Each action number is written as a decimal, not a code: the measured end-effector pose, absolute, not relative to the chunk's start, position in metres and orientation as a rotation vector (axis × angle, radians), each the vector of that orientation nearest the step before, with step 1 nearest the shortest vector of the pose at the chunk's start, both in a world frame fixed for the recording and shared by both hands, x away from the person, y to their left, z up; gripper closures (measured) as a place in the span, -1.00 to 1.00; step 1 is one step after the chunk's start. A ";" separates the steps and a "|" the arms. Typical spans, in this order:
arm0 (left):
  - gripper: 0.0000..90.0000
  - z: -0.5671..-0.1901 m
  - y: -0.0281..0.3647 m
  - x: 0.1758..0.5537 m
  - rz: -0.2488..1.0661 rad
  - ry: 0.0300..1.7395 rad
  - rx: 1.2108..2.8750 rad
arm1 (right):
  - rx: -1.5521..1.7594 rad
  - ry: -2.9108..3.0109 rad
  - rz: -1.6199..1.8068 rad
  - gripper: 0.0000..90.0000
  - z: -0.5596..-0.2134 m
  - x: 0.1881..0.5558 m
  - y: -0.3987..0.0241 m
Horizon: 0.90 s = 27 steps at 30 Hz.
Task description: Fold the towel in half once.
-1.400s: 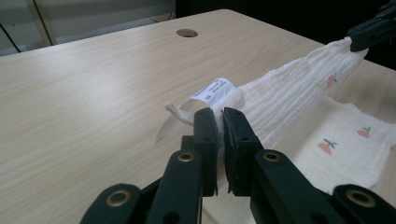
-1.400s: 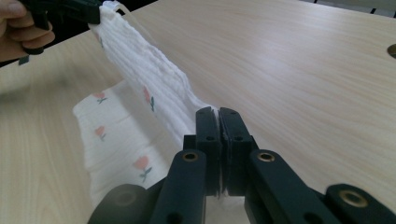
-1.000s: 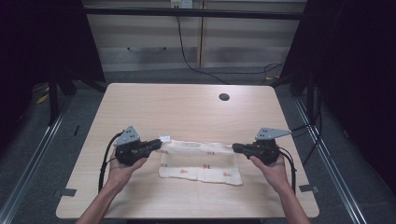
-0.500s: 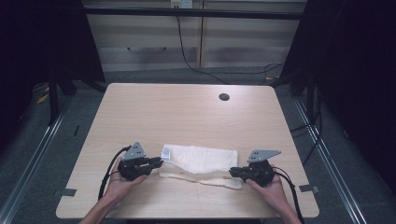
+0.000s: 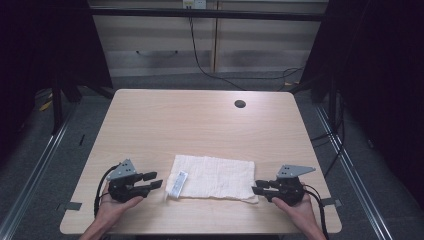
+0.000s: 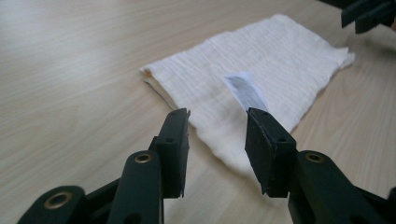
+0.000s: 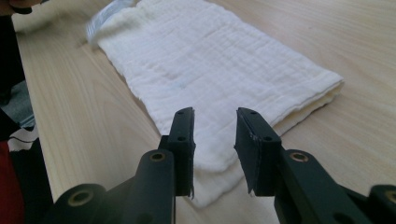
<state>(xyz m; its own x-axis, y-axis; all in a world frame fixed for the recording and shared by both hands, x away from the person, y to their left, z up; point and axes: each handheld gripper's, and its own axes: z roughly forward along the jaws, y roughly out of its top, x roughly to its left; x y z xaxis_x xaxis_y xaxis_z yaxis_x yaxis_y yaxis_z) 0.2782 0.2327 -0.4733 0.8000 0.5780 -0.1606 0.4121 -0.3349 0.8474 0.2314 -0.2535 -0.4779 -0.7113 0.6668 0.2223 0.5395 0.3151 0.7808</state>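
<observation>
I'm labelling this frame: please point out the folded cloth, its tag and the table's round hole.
folded cloth [image 5: 215, 177], high view, middle of its top.
tag [image 5: 179, 181], high view, its middle.
round hole [image 5: 240, 104], high view, its centre.

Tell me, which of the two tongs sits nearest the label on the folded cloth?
The left tongs. The white label lies on the cloth at the end facing them; the right tongs sit at the opposite, unlabelled end.

Light wooden table [image 5: 200, 120]: folded white cloth [image 5: 215, 178] flat near front edge, dark round hole [image 5: 240, 104] near far edge.
</observation>
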 end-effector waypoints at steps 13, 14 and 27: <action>0.43 -0.474 0.192 0.330 0.202 0.753 2.013 | 1.158 2.364 1.336 0.53 -0.471 0.287 -0.253; 0.45 -0.474 0.192 0.330 0.202 0.753 2.013 | 1.158 2.364 1.336 0.53 -0.471 0.287 -0.253; 0.49 -0.509 0.168 0.348 0.177 0.777 2.131 | 1.227 2.412 1.272 0.51 -0.493 0.334 -0.255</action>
<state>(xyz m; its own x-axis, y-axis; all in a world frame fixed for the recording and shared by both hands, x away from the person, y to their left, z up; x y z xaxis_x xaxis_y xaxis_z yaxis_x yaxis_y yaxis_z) 0.3485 0.1681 -0.5089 0.7978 0.5864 -0.1402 0.4677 -0.4552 0.7577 0.3336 -0.2550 -0.4932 -0.6540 0.7220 0.2256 0.5939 0.3054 0.7443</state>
